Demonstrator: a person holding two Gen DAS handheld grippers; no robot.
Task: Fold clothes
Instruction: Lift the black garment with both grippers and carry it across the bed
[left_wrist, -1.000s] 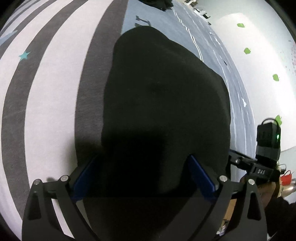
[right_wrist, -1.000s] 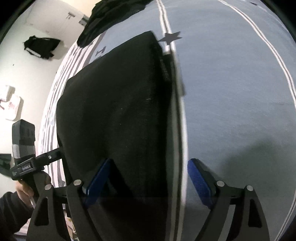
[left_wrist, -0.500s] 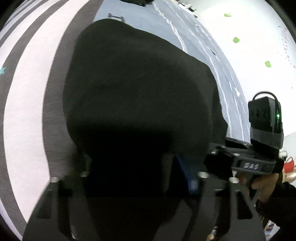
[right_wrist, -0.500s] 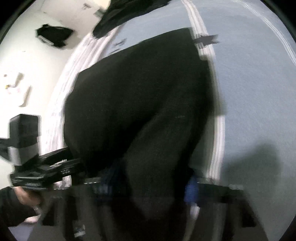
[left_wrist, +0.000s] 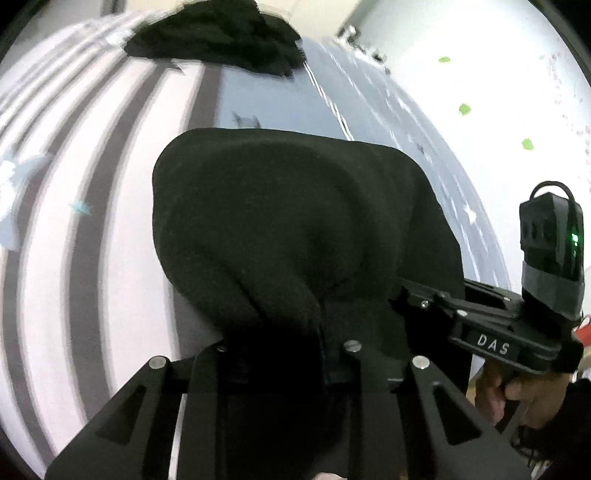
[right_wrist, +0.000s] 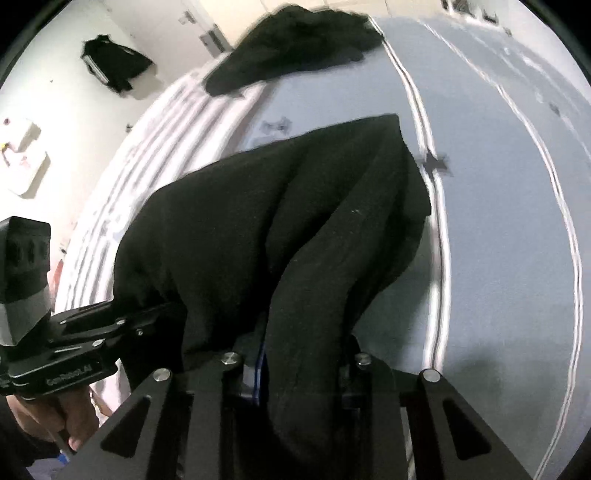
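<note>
The left gripper and the right gripper are both closing, fingers narrow, each pinching the near edge of the black garment. It rises bunched from the striped bed cover toward twelve o'clock. A dark heap lies at twelve, well apart.
</note>
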